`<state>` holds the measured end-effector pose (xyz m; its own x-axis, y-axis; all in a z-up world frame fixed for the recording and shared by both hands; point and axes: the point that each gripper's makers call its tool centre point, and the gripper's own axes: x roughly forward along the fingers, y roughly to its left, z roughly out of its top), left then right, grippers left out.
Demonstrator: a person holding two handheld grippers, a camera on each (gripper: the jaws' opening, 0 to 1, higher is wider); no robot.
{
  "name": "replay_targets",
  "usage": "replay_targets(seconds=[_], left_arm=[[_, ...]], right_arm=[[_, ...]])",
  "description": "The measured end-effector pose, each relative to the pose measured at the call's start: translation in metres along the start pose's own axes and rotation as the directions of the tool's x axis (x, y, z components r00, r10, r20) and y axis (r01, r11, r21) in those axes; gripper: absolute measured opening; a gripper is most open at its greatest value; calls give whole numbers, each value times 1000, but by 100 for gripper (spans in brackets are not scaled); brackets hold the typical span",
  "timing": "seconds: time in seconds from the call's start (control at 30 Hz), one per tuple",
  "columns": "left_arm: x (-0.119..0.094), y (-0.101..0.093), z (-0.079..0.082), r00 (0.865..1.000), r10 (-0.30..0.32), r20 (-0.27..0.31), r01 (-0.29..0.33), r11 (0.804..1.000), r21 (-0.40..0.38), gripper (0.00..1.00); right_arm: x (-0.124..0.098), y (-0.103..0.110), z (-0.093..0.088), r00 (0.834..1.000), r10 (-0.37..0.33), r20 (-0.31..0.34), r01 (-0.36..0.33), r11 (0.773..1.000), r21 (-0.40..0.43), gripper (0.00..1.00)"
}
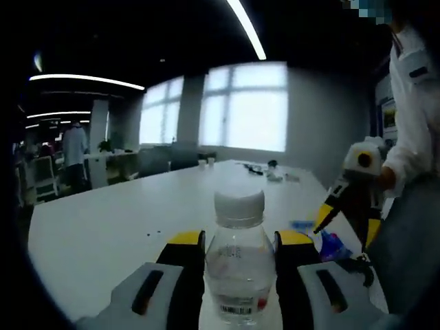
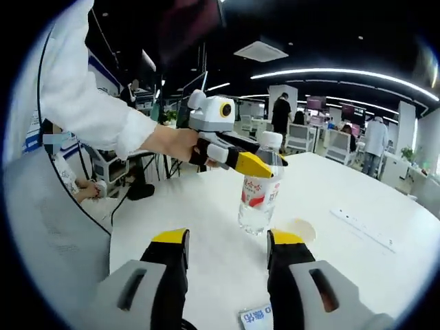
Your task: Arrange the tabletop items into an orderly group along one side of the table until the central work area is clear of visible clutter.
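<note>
Left gripper view: left hand-held gripper [image 1: 239, 256] closed snugly about a clear bottle [image 1: 238, 265], yellow-tipped jaws pressing both flanks just under the shoulder, white cap [image 1: 238, 205] standing proud above them. Bottle near, at the bench [image 1: 103, 227] edge closest to the camera; whether resting on it or lifted, cannot tell. Far right, right hand-held gripper [image 1: 347, 223] in a white-sleeved hand, over a blue scrap [image 1: 330, 242] near the right edge; small clutter [image 1: 275, 172] far along the bench. Label here blurred: a barcode low down, a red spot beside it, no legible words. Best practice, as a judgement: hold upright, keep the squeeze modest so thin plastic does not buckle, carry low toward one side and set down flat before easing off. Right gripper view: right hand-held gripper [image 2: 227, 249] with jaws well apart and nothing between them, poised over the near bench [image 2: 357, 247]. Beyond, the left hand-held gripper clamped on the bottle [image 2: 260, 196], mid-bench, upright. Red-and-white label [image 2: 260, 194] with red characters, too small to read. A power strip [image 2: 363, 229] to the right; a printed blue packet [image 2: 256, 317] at the near edge between the jaws, writing partly cut off and unreadable.
</note>
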<state>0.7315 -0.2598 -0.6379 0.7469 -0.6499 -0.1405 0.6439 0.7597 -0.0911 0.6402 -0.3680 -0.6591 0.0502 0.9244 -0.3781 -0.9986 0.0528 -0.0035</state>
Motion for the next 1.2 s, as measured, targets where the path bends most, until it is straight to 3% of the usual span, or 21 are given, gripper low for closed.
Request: replay_targets(seconds=[0.1,0.17,0.43,0.57,0.73,0.87,1.2], left_arm=[[3,6,-2,1000,4,2,-4,1000,-9,36],[7,-2,-1,1000,4,2,-4,1000,-6,36],[14,-1,-10,1000,-22,-21,22,999,23,36],[17,0,-13,999,-46,-27,47,998,53,36],[18,7,-20,997,-70,-21,71,996,53,36],[19,10,-27,996,-85,-33,87,994,65,36],[22,9,-41,991,-124,-48,127,988,85,36]], right_arm=[[-12,-5,5,999,-31,9,31,999,11,42],[-17,-11,5,998,-56,18,56,998,14,42],[-18,-28,3,996,-89,27,88,995,47,40],[-14,-27,-13,995,-87,-57,86,996,-14,40],[-12,-29,-14,994,-90,-63,90,996,-9,40],[-13,-33,-26,989,-97,-109,95,995,-29,39],[-17,-38,-38,985,-105,-135,110,994,24,37]])
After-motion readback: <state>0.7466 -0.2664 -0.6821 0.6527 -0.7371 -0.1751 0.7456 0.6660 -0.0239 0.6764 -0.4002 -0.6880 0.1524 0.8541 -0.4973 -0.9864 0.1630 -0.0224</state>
